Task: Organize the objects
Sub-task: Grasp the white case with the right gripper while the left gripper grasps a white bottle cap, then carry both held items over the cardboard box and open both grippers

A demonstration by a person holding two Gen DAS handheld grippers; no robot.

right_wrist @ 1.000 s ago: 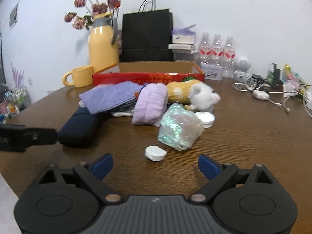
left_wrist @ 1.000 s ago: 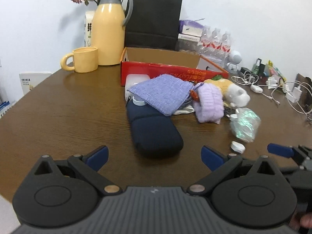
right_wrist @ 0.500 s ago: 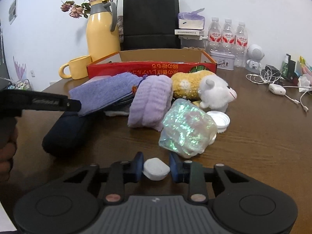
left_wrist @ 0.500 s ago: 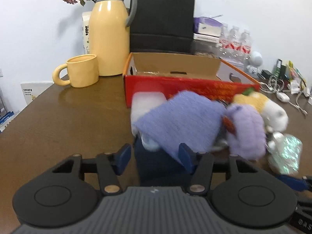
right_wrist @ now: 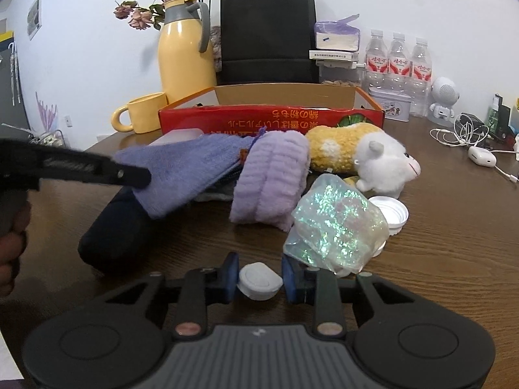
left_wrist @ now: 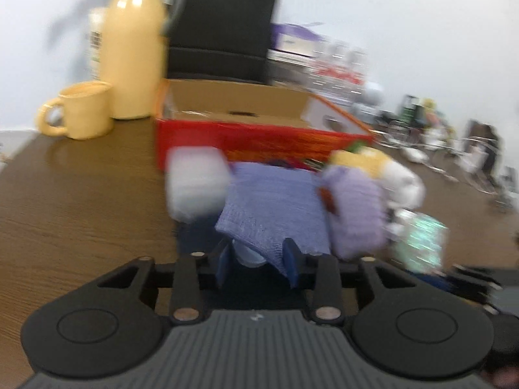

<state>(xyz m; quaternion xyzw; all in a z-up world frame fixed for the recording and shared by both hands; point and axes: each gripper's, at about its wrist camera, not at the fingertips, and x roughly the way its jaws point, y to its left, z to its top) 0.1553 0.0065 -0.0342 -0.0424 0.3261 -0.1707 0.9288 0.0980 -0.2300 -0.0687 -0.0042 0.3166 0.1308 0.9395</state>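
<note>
My left gripper (left_wrist: pixel 258 262) is shut on the near corner of the blue-purple knit cloth (left_wrist: pixel 275 207), which drapes over a dark navy pouch (right_wrist: pixel 120 227); the view is blurred. In the right wrist view the left gripper (right_wrist: pixel 142 178) bites the cloth (right_wrist: pixel 181 171). My right gripper (right_wrist: pixel 258 277) is shut on a small white oval case (right_wrist: pixel 258 280) on the table. Behind lie a lilac fluffy pouch (right_wrist: pixel 272 178), an iridescent wrapped packet (right_wrist: pixel 337 227), a yellow-and-white plush toy (right_wrist: pixel 363 155) and an open red cardboard box (right_wrist: pixel 272 118).
A yellow thermos (right_wrist: pixel 186 55), yellow mug (right_wrist: pixel 142 116) and black paper bag (right_wrist: pixel 267 32) stand behind the box. Water bottles (right_wrist: pixel 399 61), a tin, a small white robot figure (right_wrist: pixel 444 97) and cables (right_wrist: pixel 460 133) fill the right. A white lid (right_wrist: pixel 389 215) lies by the packet.
Both grippers moved forward and closed: the left onto the knit cloth's corner, the right onto the small white case. The cloth's corner is now lifted off the navy pouch.
</note>
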